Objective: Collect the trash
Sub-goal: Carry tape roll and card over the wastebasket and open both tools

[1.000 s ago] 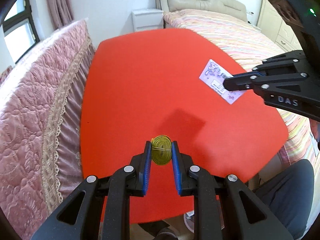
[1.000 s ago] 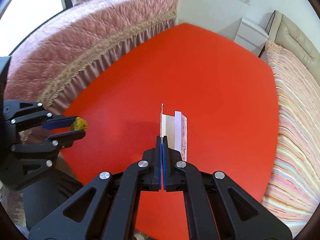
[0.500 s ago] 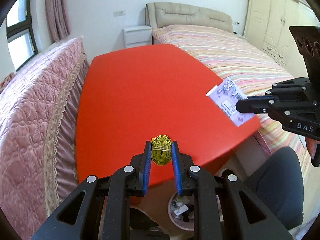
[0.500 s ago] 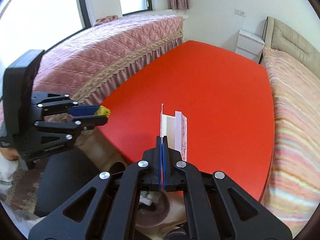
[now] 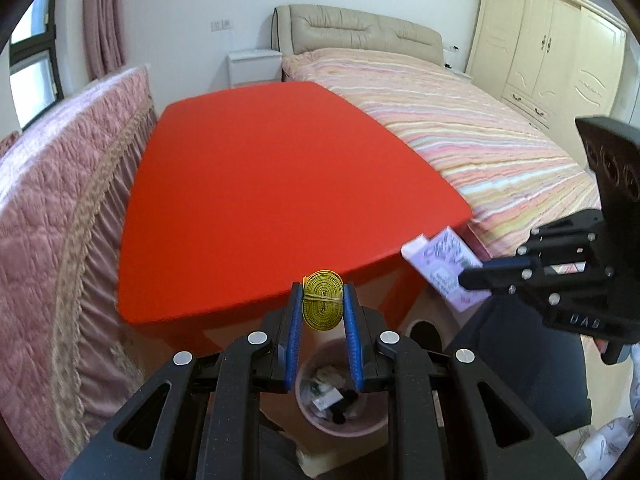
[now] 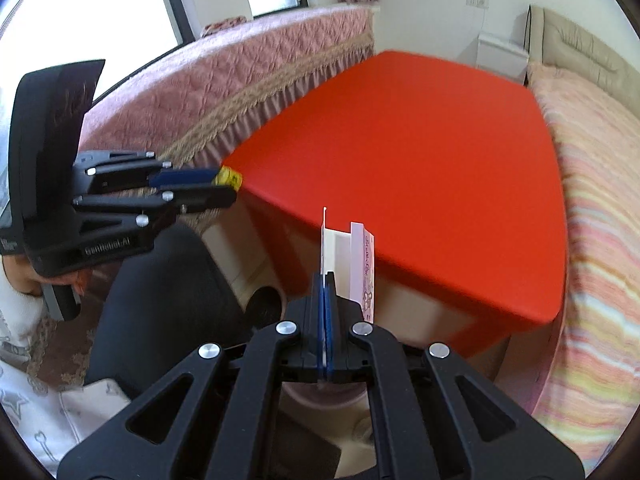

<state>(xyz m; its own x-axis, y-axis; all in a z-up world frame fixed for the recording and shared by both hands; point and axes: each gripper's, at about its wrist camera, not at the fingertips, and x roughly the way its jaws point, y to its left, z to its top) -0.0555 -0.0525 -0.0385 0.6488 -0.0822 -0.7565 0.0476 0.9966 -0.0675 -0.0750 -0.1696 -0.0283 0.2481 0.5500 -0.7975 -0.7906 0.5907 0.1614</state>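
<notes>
My left gripper (image 5: 322, 300) is shut on a rolled yellow tape measure (image 5: 322, 299) bound with a rubber band, held past the near edge of the red table (image 5: 260, 184). Below it a pink trash bin (image 5: 344, 424) with scraps inside stands on the floor. My right gripper (image 6: 325, 280) is shut on a folded white and lilac printed paper packet (image 6: 360, 264), also off the table's near edge. The same packet (image 5: 444, 268) and the right gripper (image 5: 472, 278) show at the right of the left wrist view. The left gripper (image 6: 228, 186) with the tape (image 6: 228, 177) shows at the left of the right wrist view.
A pink quilted sofa (image 5: 60, 208) runs along the table's left side, a striped bed (image 5: 460, 132) along its right. A person's dark trouser leg (image 6: 168, 300) is by the bin. A cream wardrobe (image 5: 552, 48) and a white nightstand (image 5: 254, 66) stand at the back.
Both grippers have drawn back from over the table to beyond its near edge, keeping hold of the tape and the packet. The trash bin has come into view under the left gripper.
</notes>
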